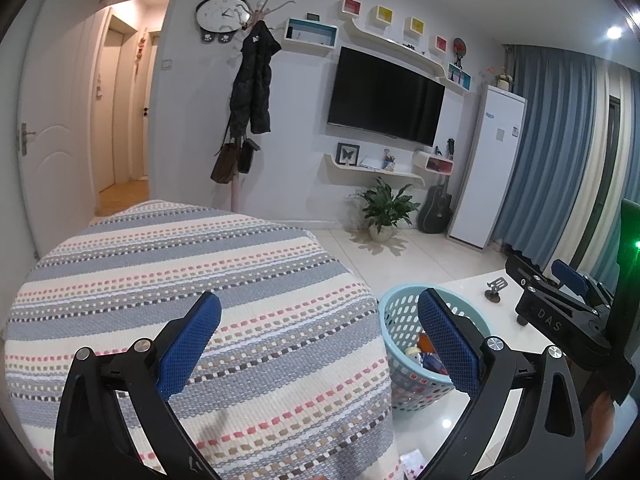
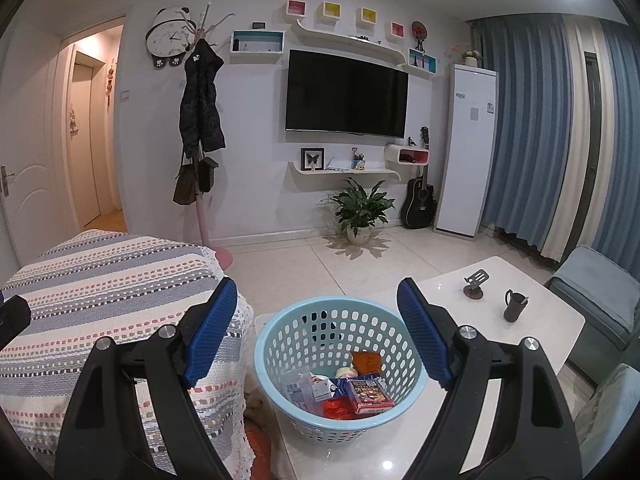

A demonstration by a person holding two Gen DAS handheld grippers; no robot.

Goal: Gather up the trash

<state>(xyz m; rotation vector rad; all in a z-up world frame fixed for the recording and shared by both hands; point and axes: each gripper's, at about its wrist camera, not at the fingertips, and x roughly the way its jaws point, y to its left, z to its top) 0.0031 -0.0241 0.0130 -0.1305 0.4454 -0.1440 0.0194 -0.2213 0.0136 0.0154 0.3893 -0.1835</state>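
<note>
Both tongs, left gripper (image 1: 320, 340) and right gripper (image 2: 316, 330), gape empty above my basket (image 2: 280, 330); its wrappers (image 2: 370, 394) look light and crushable, so I'd pinch edges.

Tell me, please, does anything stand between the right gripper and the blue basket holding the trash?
Nothing visible does. The right gripper is open and empty, and the blue basket sits on the white table directly ahead of it, its rim uncovered, with packets already inside.

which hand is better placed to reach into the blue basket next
Right, probably. The right gripper is open and frames the basket head-on; the left gripper faces the striped cover.
</note>
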